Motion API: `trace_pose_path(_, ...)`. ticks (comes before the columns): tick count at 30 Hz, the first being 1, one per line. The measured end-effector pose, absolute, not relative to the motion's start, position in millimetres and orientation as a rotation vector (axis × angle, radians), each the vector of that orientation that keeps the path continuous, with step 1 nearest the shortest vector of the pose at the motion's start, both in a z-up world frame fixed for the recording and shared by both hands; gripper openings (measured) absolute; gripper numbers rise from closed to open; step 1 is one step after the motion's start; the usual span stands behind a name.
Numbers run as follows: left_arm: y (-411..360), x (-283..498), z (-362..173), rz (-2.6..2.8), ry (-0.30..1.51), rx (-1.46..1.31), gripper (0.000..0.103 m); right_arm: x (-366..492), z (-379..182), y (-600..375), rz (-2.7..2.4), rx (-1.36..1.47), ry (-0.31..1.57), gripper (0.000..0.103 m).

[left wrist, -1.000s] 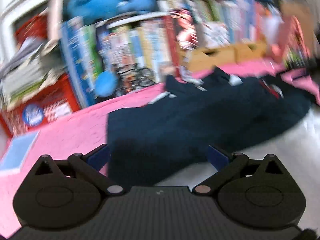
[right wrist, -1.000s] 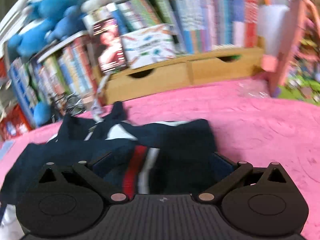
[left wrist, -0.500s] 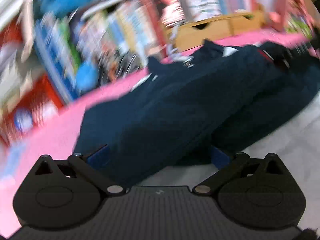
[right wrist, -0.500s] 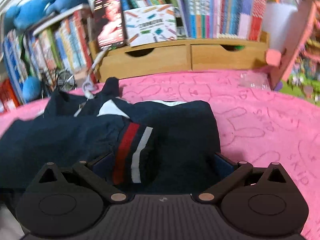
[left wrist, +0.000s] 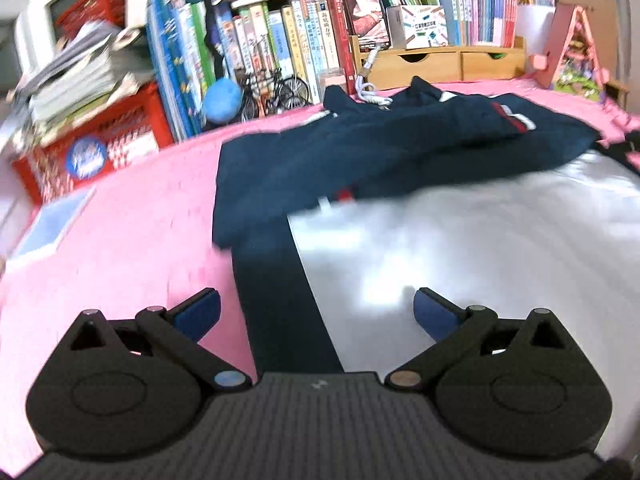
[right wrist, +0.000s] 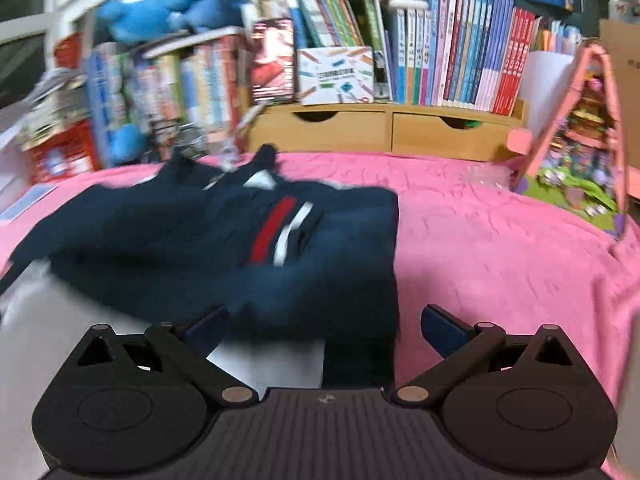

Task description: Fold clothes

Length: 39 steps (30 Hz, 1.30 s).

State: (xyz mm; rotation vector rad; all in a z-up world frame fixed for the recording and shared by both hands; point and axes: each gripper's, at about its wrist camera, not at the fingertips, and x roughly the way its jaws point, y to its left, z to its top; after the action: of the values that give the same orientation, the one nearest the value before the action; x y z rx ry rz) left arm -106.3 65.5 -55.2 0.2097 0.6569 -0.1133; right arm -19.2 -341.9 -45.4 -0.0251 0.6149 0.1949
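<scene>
A navy and white cloth garment with red stripes (right wrist: pixel 256 240) lies on the pink-covered desk (right wrist: pixel 500 240), its navy part doubled over the white. Left tool (left wrist: pixel 316 312) and right tool (right wrist: pixel 324 324) gape wide, empty. Folding looks partial.

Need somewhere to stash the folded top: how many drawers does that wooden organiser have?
2: left drawer and right drawer, side by side under the books, behind the navy garment.
</scene>
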Motion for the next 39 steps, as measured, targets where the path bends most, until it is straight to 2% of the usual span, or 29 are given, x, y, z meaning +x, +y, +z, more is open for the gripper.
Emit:
trace_pose_path(6, 67, -174, -61, -0.109, 0.695, 0.037, 0.103, -116, -54, -361, 0.227, -0.061, 0.583, 0.103)
trace_pose_path(15, 51, -220, -73, -0.116, 0.734, 0.081, 0.103, -185, -78, -340, 0.29, -0.09, 0.587, 0.103)
trace_pose_path(23, 31, -241, -107, -0.218, 0.806, 0.184, 0.103, -222, -81, -306, 0.347, -0.386, 0.567, 0.103)
trace_pose_path(27, 12, -231, -120, -0.193, 0.776, 0.259, 0.103, -240, -91, -270, 0.441, -0.587, 0.529, 0.103)
trace_pose_path(31, 15, -229, -99, -0.133, 0.692, 0.204, 0.103, -248, -110, -238, 0.418, -0.792, 0.486, 0.103)
trace_pose_path(36, 40, -232, -63, -0.061, 0.547, 0.079, 0.103, -245, -107, -236, 0.402, -0.79, 0.465, 0.103)
trace_pose_path(39, 44, -222, -62, -0.057, 0.57, 0.047, 0.103, -240, -104, -240, 0.39, -0.755, 0.462, 0.103)
